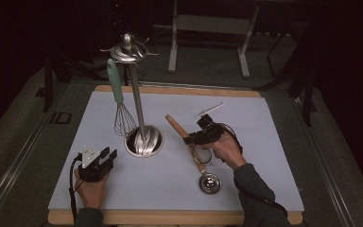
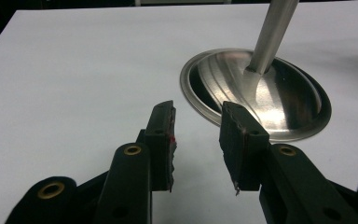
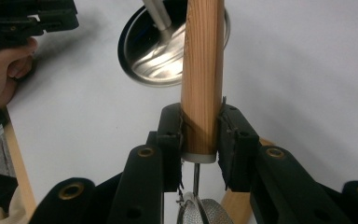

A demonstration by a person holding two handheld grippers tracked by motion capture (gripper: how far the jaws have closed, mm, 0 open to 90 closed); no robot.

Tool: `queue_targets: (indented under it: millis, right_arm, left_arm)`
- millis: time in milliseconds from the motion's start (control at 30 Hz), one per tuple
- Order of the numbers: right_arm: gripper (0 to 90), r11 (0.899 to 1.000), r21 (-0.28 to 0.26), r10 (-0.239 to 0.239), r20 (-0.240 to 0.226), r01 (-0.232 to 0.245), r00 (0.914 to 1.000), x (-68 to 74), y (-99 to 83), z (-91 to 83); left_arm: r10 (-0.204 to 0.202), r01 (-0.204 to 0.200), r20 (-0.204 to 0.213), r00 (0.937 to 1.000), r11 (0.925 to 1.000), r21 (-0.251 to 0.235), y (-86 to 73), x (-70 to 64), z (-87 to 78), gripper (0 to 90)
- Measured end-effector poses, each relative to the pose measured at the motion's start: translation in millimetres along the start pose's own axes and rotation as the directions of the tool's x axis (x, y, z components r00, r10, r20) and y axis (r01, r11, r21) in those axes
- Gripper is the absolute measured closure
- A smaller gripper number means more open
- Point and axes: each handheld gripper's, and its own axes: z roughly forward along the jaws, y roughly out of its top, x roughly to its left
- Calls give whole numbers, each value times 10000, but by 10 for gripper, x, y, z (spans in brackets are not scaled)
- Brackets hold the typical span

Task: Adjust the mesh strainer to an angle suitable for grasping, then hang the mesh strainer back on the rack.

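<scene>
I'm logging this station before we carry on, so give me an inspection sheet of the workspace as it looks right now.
Surface: white mat on a wooden table top, flat.
Job's things: wooden-handled strainer, clamped at the handle's lower end; its mesh end shows below the jaws.
Clutter: utensil stand with a teal-handled whisk hanging from it; small steel cup; a thin white item near the far edge.
Grippers: right gripper shut on the strainer handle; left gripper open, empty, beside the stand's base.
Cables: black cable along the left hand.
Surroundings: dark room, grey table legs behind.
</scene>
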Motion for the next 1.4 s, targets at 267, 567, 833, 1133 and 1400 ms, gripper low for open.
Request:
queue_targets:
  millis: [267, 567, 833, 1133, 1400]
  right_arm:
    - [720, 9976, -60, -686, 69, 687, 9976, -32, 106, -86]
    - [720, 9926, -488, -1114, -44, 1111, 9938, -60, 188, -184]
    - [720, 9799, -1086, -1709, -243, 1673, 9850, -51, 238, -270]
    - [720, 9548, -1602, -2604, -448, 2503, 9645, 63, 303, -355]
    - [720, 9320, -1971, -3206, -566, 3042, 9455, 188, 360, -409]
  left_arm:
    - [-2, 2, -7, 10000, 10000, -7, 0, 1, 0, 657]
    - [-19, 19, 3, 10000, 10000, -9, -1, 2, -1, 656]
    - [-13, 13, -1, 10000, 10000, -12, -1, 1, -1, 657]
    - [-14, 14, -3, 10000, 10000, -14, -1, 4, -3, 656]
    - [-15, 15, -10, 10000, 10000, -23, -1, 2, -3, 656]
